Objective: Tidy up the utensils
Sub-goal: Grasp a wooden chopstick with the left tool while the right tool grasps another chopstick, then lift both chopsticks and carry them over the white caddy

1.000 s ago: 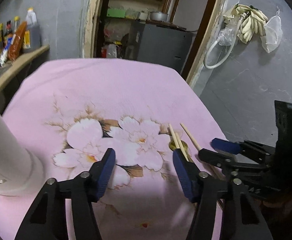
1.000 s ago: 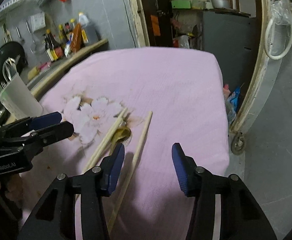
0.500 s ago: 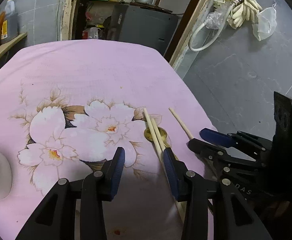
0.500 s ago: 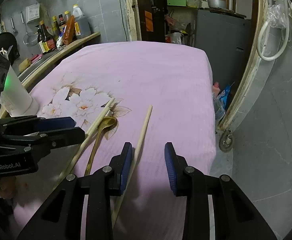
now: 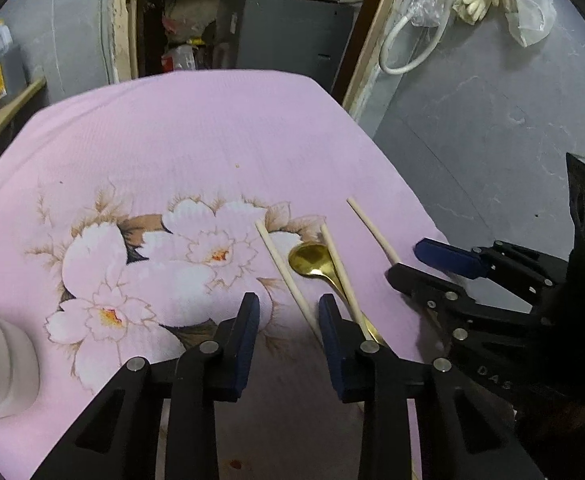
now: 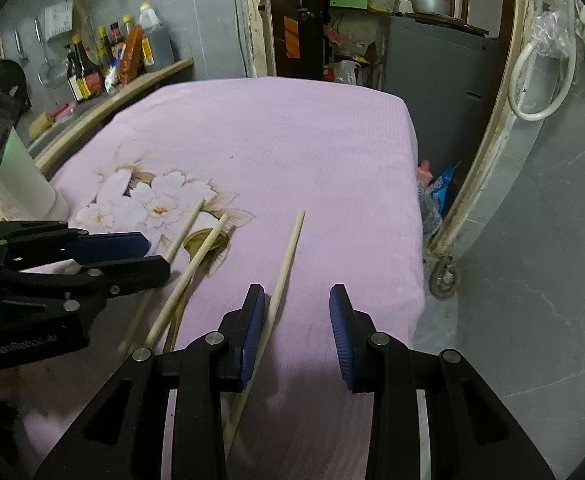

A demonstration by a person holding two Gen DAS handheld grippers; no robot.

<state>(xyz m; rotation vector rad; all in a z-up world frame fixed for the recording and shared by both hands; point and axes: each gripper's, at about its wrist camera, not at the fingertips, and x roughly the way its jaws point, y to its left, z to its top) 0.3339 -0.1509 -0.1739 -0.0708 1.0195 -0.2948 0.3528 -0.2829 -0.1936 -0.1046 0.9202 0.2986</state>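
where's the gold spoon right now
The gold spoon lies on the pink cloth by the flower print, between two chopsticks, one lying across it; in the left wrist view its handle runs under the left gripper's right finger.

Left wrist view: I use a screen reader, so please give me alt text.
Closing blue-padded left gripper straddles a wooden chopstick on a pink floral tablecloth; beside it lie a gold metal spoon and two more chopsticks, with the right gripper nearby.

shiny gold metal spoon (image 5: 312, 259), matt pale wooden chopsticks (image 5: 286, 270), soft ribbed pink floral cloth (image 5: 196, 144)
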